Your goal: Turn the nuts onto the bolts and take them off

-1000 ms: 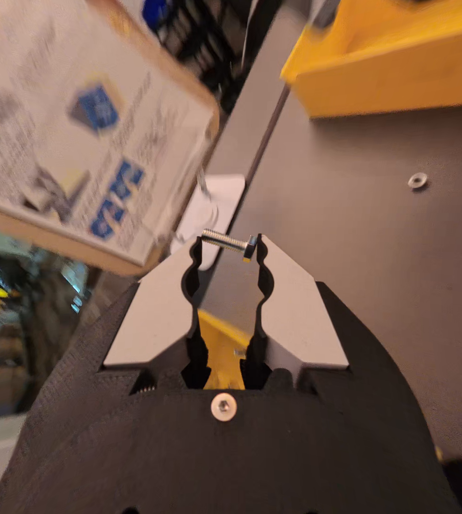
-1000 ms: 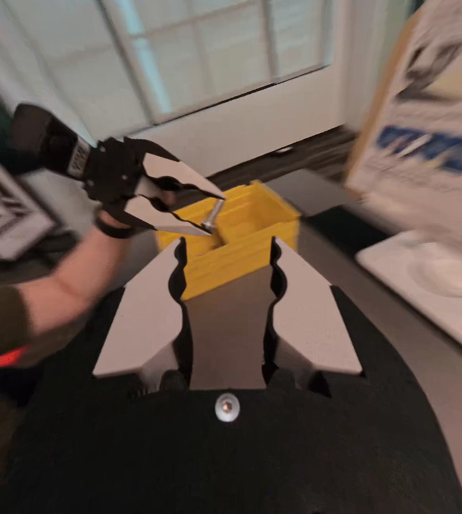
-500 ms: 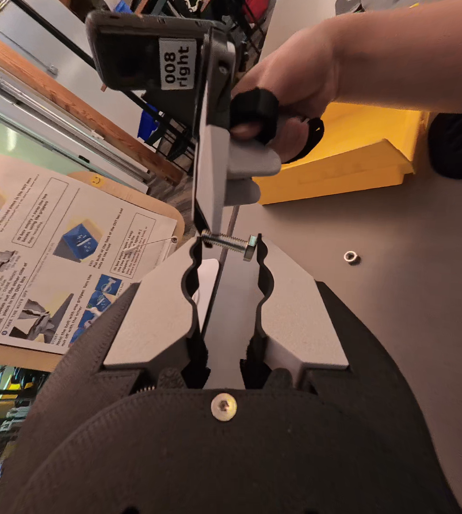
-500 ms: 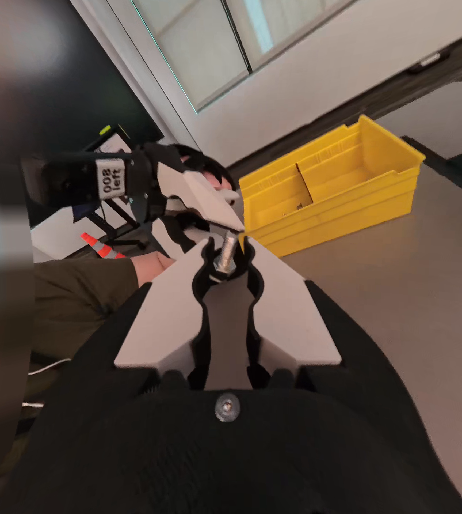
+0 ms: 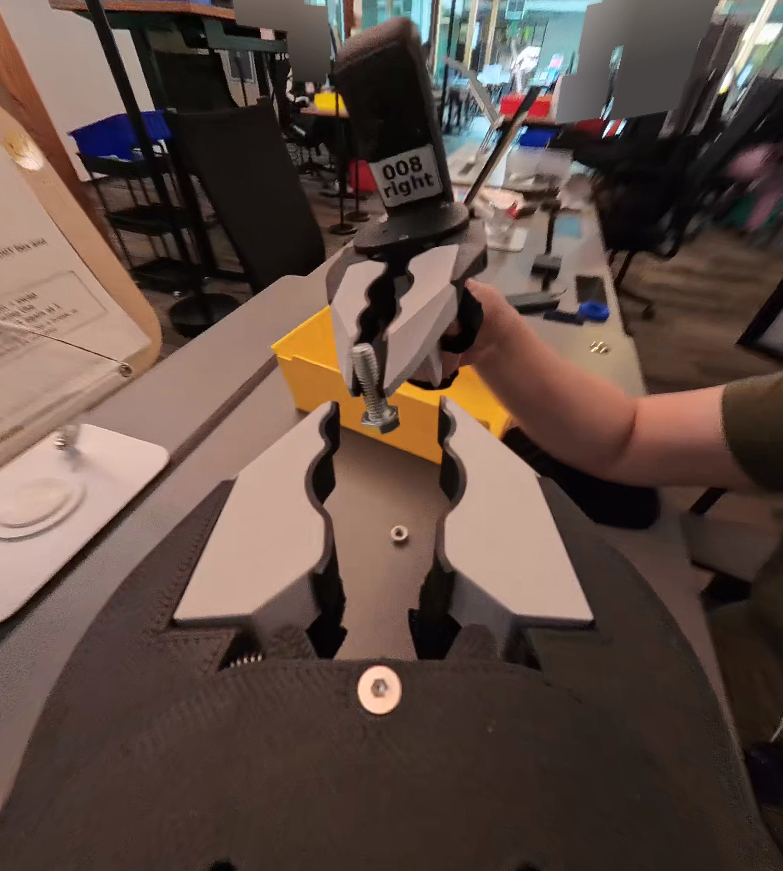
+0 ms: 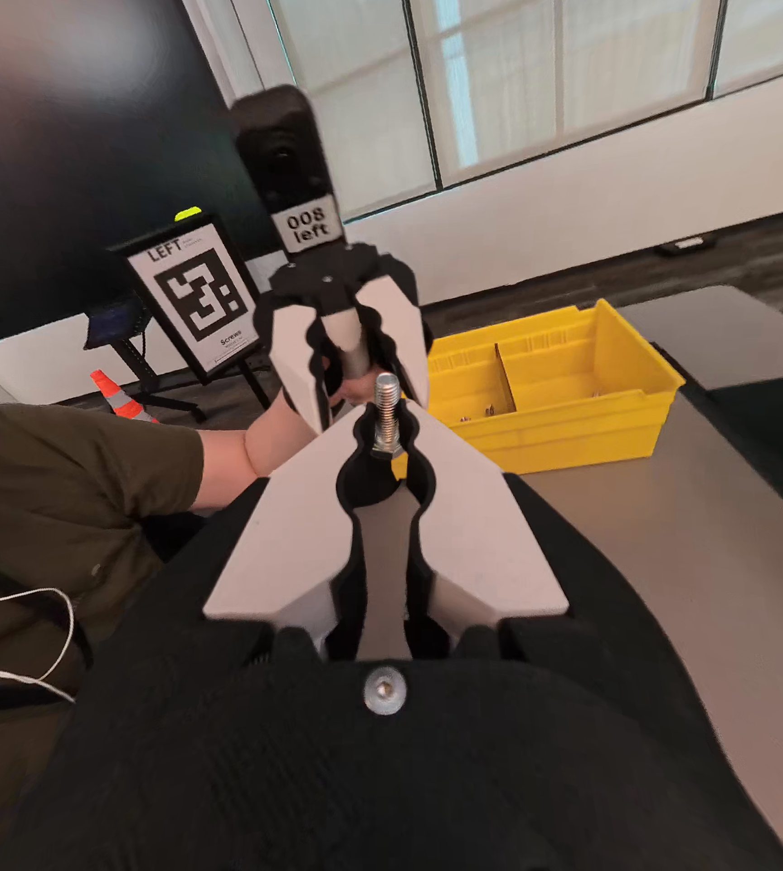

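In the left wrist view, the left gripper (image 5: 385,414) holds its 2 grey fingers (image 5: 262,532) spread apart with nothing between them, above the dark grey table (image 5: 220,391). A single loose nut (image 5: 398,533) lies flat on the table, seen through the gap between the fingers. Just ahead, the right gripper (image 5: 373,377) points down toward the camera, its jaws clamped on the threaded shank of a silver bolt (image 5: 374,395), whose hex head hangs lowest, just above the left gripper's fingertips. A person's hand (image 5: 483,330) grips the right tool, the bare forearm running off to the right into an olive sleeve (image 5: 775,424). Behind the bolt stands a yellow bin (image 5: 314,377). At the left a white stand base (image 5: 50,499) rests on the table under a printed instruction sheet (image 5: 12,301) on a board

In the right wrist view, the right gripper (image 6: 385,424) is closed on the bolt (image 6: 385,419), pinching it low on the shank just above the hex head, so the threaded end stands upward and clear of the fingertips. The left gripper (image 6: 370,410) faces it from just behind the bolt, its jaws parted and holding nothing. The yellow bin (image 6: 568,424), split by a divider, sits on the table to the right, with a few small metal parts in its compartments; which kind they are is too small to tell. A black-and-white marker sign (image 6: 196,297) stands on the floor at the left, an orange cone (image 6: 116,396) beside it
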Tool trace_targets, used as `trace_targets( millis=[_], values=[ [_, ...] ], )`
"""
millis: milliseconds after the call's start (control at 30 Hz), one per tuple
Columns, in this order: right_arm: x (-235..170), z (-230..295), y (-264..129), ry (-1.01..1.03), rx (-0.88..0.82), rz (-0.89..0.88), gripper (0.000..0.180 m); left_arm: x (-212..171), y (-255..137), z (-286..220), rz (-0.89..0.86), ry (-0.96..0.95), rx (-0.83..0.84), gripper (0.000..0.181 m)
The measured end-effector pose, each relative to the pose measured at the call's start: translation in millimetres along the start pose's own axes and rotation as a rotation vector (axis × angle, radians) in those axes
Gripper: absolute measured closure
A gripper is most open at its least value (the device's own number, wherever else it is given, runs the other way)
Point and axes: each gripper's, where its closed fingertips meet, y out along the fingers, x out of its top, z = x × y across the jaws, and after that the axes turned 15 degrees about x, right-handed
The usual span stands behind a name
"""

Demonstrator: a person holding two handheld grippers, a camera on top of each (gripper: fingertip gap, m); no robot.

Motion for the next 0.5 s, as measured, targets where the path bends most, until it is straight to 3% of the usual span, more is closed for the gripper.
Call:
trace_targets(
  millis=[200,500],
  values=[
    [-4,0,7,-0.009,-0.001,0.018,0.172,-12,17,-5,0.016,-0.101,-0.094,0.163],
    [-5,5,6,0.024,0.048,0.021,0.171,-13,9,-7,0.044,-0.168,-0.160,0.163]
  ],
)
